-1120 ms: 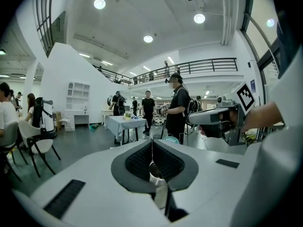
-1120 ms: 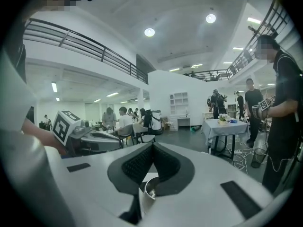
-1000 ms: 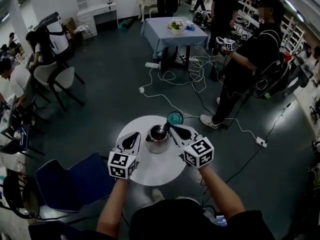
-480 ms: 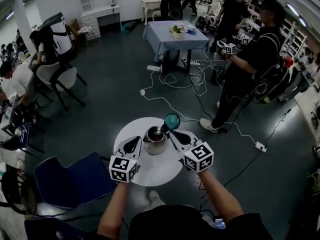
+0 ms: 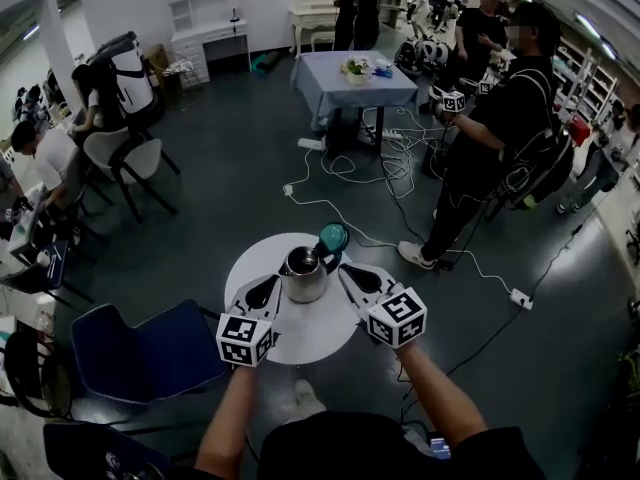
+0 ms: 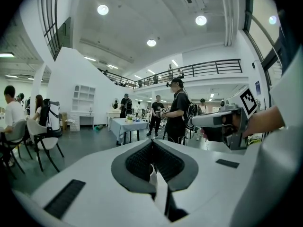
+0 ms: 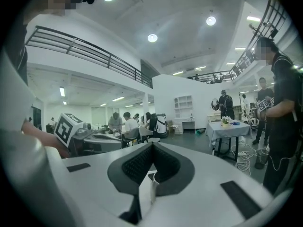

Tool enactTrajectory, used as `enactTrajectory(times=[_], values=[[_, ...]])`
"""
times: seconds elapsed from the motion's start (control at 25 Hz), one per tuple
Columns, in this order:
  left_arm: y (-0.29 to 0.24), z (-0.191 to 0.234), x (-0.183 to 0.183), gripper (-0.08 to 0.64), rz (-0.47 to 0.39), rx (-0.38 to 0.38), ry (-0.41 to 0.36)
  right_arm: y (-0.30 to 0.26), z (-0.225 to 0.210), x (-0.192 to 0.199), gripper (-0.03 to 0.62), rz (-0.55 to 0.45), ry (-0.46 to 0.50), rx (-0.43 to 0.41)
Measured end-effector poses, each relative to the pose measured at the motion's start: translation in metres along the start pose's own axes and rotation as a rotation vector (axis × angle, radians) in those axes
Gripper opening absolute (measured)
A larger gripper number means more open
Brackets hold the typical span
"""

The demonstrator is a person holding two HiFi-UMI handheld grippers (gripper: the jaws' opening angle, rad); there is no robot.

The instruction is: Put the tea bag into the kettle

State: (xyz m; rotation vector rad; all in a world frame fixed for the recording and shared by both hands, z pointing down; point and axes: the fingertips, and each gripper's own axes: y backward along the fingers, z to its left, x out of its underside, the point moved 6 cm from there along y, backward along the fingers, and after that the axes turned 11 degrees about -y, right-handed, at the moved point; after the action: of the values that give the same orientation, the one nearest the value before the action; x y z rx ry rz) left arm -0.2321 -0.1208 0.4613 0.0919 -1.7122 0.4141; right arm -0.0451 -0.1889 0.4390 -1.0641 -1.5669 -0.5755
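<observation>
Left tool (image 5: 268, 282): jaws closed together, nothing visible between them, tip just beside the left wall of the open stainless-steel kettle (image 5: 303, 273). The kettle stands upright on the far part of the round white counter (image 5: 300, 343), between the two tools. Round teal lid (image 5: 333, 238): just beyond the kettle's right rim. Right tool (image 5: 347, 268): jaws likewise closed on nothing visible, near the kettle's right side. Tea bag: not discernible in any view.
</observation>
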Motion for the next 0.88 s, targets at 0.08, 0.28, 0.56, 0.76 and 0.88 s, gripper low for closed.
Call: enactTrajectory(times=[0.08, 0.28, 0.56, 0.76, 0.88], values=[[0.005, -0.012, -0.005, 0.017, -0.005, 0.001, -0.003, 0.013, 0.001, 0.000, 0.017, -0.005, -0.001, 0.000], [0.025, -0.050, -0.013, 0.017, -0.009, 0.010, -0.021, 0.055, 0.008, 0.004, 0.017, -0.017, -0.006, 0.000], [0.050, -0.102, -0.021, 0.017, -0.015, 0.011, -0.039, 0.110, 0.021, 0.015, 0.017, -0.026, -0.002, -0.010], [0.070, -0.132, -0.024, 0.017, -0.015, 0.003, -0.040, 0.145, 0.031, 0.023, 0.017, -0.033, -0.006, -0.017], [0.082, -0.148, -0.026, 0.017, -0.016, -0.007, -0.038, 0.163, 0.037, 0.026, 0.017, -0.036, -0.006, -0.022]])
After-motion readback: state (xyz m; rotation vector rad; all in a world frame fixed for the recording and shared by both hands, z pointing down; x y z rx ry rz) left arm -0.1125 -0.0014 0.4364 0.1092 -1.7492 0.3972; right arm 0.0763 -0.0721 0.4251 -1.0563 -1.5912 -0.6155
